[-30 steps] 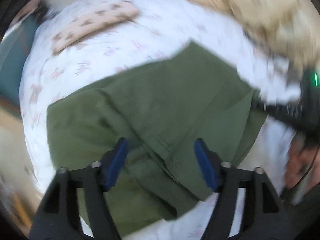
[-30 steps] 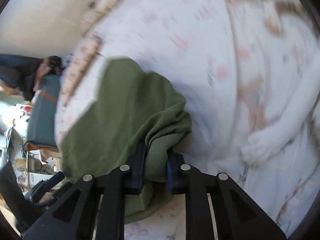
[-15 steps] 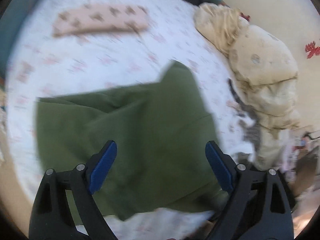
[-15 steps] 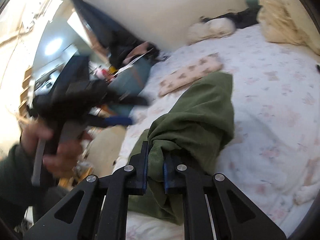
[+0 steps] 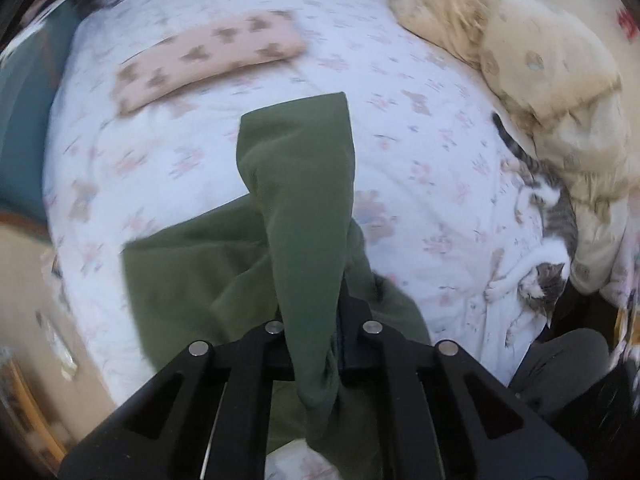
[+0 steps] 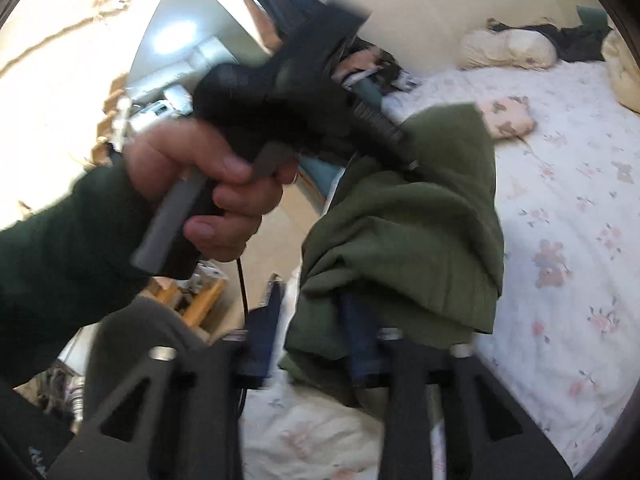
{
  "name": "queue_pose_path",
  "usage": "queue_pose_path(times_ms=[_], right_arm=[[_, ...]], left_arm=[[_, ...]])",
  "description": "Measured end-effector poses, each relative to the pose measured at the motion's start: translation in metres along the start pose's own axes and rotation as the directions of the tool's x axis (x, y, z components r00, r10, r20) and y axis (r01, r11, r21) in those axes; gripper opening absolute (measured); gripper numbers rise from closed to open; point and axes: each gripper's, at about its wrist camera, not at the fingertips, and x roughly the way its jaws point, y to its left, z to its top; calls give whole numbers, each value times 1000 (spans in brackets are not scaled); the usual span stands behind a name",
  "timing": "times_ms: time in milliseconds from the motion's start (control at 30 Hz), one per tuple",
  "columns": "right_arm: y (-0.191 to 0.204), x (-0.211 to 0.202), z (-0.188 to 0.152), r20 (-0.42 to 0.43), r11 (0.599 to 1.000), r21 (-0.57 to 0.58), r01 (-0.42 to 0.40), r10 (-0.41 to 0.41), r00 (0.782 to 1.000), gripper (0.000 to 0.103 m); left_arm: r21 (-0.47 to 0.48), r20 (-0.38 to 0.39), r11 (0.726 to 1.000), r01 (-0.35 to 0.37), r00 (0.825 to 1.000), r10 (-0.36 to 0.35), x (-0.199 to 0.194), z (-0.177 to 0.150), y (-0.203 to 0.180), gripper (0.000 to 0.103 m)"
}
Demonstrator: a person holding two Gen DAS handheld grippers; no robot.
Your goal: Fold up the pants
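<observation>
The green pants [image 5: 256,256] lie partly on the white flowered bed sheet [image 5: 420,152], with one part lifted. My left gripper [image 5: 316,344] is shut on a bunched fold of the pants, which drapes over its fingers. In the right wrist view the pants [image 6: 412,236] hang across my right gripper [image 6: 316,336]. Its jaws stand apart, with cloth lying between and over the right finger [image 6: 360,340]. The left gripper's body and the hand on it [image 6: 208,184] fill the upper left of that view.
A pink patterned pillow [image 5: 208,56] lies at the far side of the bed. A cream duvet [image 5: 540,92] is heaped at the right. A grey and white cat [image 5: 540,264] lies along the right bed edge. The floor and furniture are off the left edge.
My left gripper has shut on the pants and lifted a fold. My right gripper's jaws, shut on cloth before, now stand apart. Both cameras have swung.
</observation>
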Motion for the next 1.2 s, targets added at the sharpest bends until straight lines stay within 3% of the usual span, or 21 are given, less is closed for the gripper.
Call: queue_pose_path(times_ms=[100, 200, 267, 300, 367, 433, 500, 533, 600, 667, 733, 800, 867, 967, 1067, 1100, 1167, 1200], right_arm=[[-10, -15, 4, 56, 998, 56, -12, 9, 998, 60], [-27, -13, 5, 28, 987, 97, 124, -128, 991, 59], [-40, -3, 0, -29, 968, 121, 220, -218, 975, 55], [-47, 8, -2, -77, 956, 141, 256, -247, 966, 48], [-55, 34, -4, -162, 951, 160, 264, -238, 958, 36], [-50, 68, -10, -250, 956, 135, 261, -222, 942, 30], [-43, 100, -25, -329, 965, 130, 228, -175, 928, 28], [-37, 116, -36, -357, 962, 116, 248, -193, 914, 28], [-34, 132, -45, -383, 955, 109, 277, -217, 898, 27], [-33, 134, -43, -376, 952, 172, 252, -173, 910, 31], [-31, 122, -37, -366, 954, 216, 208, -118, 923, 38], [-39, 101, -33, -319, 937, 288, 197, -100, 942, 83], [-58, 81, -40, -256, 889, 395, 231, -135, 957, 97], [-92, 87, -68, -278, 803, 532, 268, -134, 951, 97], [-109, 123, -103, -248, 719, 676, 161, 16, 969, 96], [-108, 131, -107, -241, 711, 687, 150, 28, 970, 97], [-96, 148, -112, -228, 730, 670, 137, 27, 973, 92], [-87, 149, -109, -211, 741, 656, 145, -5, 978, 73]], left_arm=[[-46, 11, 999, 5, 1000, -5, -12, -14, 39, 6], [-83, 18, 997, 5, 1000, -4, -21, -31, 75, 6], [-97, 17, 995, -14, 1000, 16, -19, -46, 97, 6], [-111, 8, 994, -25, 1000, 26, -14, -52, 107, 6], [-140, -24, 989, -50, 999, 48, 3, -65, 129, 7], [-167, -33, 984, -60, 998, 55, 18, -73, 145, 9], [-177, -15, 980, -90, 996, 89, 33, -79, 159, 20], [-194, -23, 972, -132, 991, 130, 40, -83, 166, 25], [-201, -87, 954, -223, 974, 209, 52, -85, 176, 47], [-170, -81, 943, -286, 958, 276, 47, -85, 176, 52], [-141, -4, 929, -342, 939, 345, 27, -84, 167, 55], [-115, 53, 948, -298, 951, 306, 16, -84, 156, 65], [-42, 79, 978, -206, 975, 209, 16, -84, 138, 66], [7, -30, 980, -200, 979, 200, 50, -83, 127, 66], [-22, -137, 977, -211, 969, 206, 78, -84, 134, 67], [-36, -164, 976, -217, 964, 208, 85, -84, 137, 70], [-70, -186, 972, -226, 960, 210, 88, -81, 141, 77], [-87, -191, 968, -236, 957, 217, 88, -79, 144, 78]])
